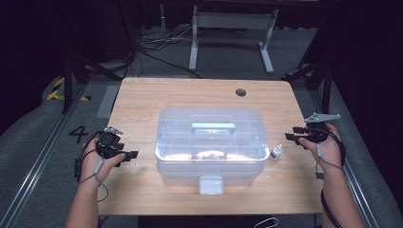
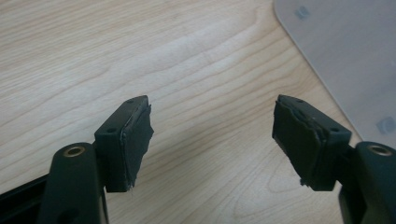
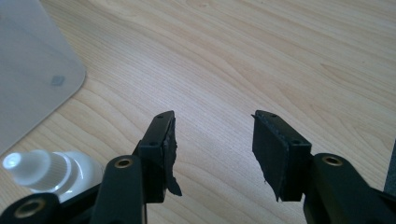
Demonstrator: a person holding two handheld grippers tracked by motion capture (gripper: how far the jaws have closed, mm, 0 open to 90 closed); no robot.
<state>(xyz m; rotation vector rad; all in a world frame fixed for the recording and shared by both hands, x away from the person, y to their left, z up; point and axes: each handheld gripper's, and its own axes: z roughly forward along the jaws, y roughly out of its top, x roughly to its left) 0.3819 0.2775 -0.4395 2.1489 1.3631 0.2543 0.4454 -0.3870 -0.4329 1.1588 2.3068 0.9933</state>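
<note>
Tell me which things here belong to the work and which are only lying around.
Belong to the work:
- clear plastic box, lid shut
- small white bottle beside it
- left gripper, open
- right gripper, open

Lying around:
- cables on the floor
- white stand behind the table

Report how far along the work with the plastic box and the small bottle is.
Nothing looks done yet: the clear plastic box sits shut, front latch down, and the small white bottle stands on the table beside it. In hand: nothing; left gripper and right gripper flank the box, open and empty. All handling remains.

Clear box [image 1: 210, 142], white bottle [image 1: 276, 153]
</note>
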